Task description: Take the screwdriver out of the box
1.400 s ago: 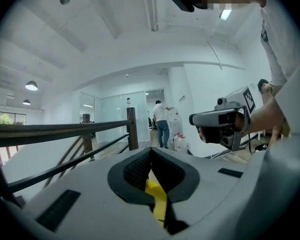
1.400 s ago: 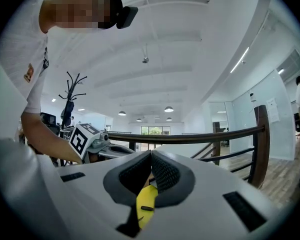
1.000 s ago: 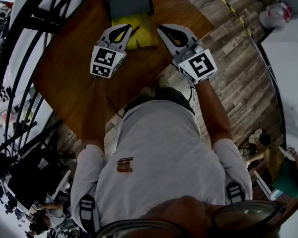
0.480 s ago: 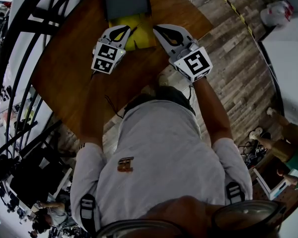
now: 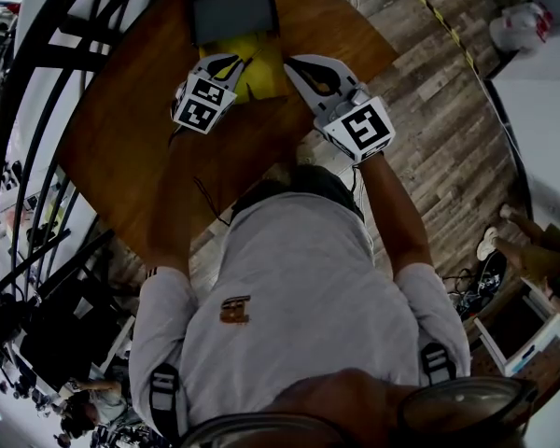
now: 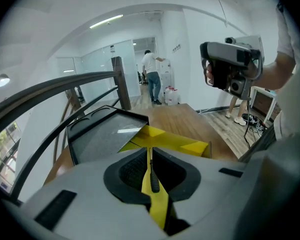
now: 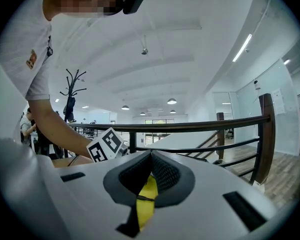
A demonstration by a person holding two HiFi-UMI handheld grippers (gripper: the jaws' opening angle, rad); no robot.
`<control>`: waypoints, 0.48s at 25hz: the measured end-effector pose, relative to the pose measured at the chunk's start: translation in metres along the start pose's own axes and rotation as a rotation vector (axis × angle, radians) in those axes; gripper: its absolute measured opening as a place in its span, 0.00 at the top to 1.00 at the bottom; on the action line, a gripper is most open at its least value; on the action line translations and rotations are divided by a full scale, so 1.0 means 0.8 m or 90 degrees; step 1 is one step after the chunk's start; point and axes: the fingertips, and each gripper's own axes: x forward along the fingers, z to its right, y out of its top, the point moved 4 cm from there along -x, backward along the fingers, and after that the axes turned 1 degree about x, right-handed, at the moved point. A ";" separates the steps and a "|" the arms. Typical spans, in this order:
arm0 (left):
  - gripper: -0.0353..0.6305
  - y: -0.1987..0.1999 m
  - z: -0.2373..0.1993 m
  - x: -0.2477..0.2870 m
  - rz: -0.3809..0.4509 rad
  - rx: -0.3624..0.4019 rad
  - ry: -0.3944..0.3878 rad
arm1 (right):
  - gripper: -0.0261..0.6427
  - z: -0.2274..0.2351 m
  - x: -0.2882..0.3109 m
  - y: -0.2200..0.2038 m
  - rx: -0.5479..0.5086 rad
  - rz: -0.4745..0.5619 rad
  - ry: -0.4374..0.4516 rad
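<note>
On the brown table [image 5: 131, 147] stands a box [image 5: 254, 45] with a yellow inside and a dark lid [image 5: 231, 9] folded back. My left gripper [image 5: 235, 61] tilts nose down over the yellow part. The left gripper view shows its jaws [image 6: 150, 151] starting to open, with a thin black screwdriver [image 6: 152, 179] still pinched between them, shaft pointing forward at the box [image 6: 175, 144] and lid [image 6: 102, 134]. My right gripper [image 5: 289, 62] lies level at the box's right side. Its jaws [image 7: 151, 155] are shut on the yellow box wall [image 7: 146, 196].
A black railing [image 5: 47, 91] curves round the table's left side and shows in both gripper views. The table's right edge [image 5: 355, 73] drops to a plank floor. Other people stand at the far right [image 5: 532, 259] and in the corridor beyond [image 6: 151, 76].
My left gripper has sunk and tipped nose down, closer to the yellow box, with the screwdriver in it. The right gripper has slid slightly toward the box and stays at its edge.
</note>
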 end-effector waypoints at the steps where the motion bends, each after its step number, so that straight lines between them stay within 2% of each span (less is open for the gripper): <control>1: 0.91 -0.001 -0.001 0.004 -0.010 0.001 -0.004 | 0.91 0.002 -0.001 -0.001 0.003 0.001 0.000; 12: 0.82 -0.009 -0.007 0.048 -0.095 0.021 -0.047 | 0.91 0.030 -0.007 -0.016 0.030 -0.001 0.008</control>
